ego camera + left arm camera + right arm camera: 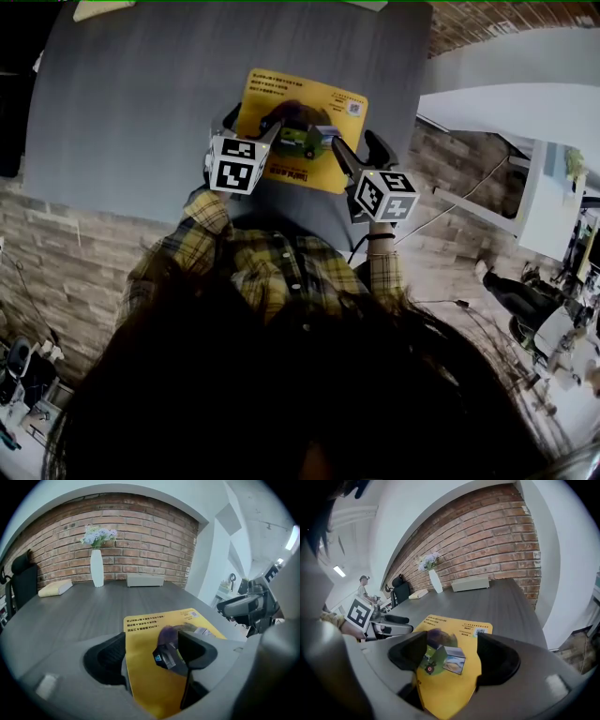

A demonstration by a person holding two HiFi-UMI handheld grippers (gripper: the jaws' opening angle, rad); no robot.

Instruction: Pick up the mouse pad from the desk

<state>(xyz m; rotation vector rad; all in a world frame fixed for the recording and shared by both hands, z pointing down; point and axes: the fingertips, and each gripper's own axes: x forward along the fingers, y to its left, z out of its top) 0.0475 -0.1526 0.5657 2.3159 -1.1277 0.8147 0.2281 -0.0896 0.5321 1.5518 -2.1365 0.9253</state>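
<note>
A yellow mouse pad (302,103) with a printed picture lies flat on the grey desk (122,112), close to its near edge. Both grippers hover over the pad's near part. In the head view my left gripper (255,124) is over the near left corner and my right gripper (359,148) over the near right corner. In the left gripper view the pad (145,667) shows through the wide gap of the left gripper (152,641), which is open. The right gripper (449,644) is also open, with the pad (459,625) seen between its jaws. Neither holds anything.
A white vase with flowers (96,566), a grey box (145,580) and a pale cushion-like item (55,588) stand at the desk's far side by the brick wall. An office chair (21,581) is at the left. A white table (525,112) stands to the right.
</note>
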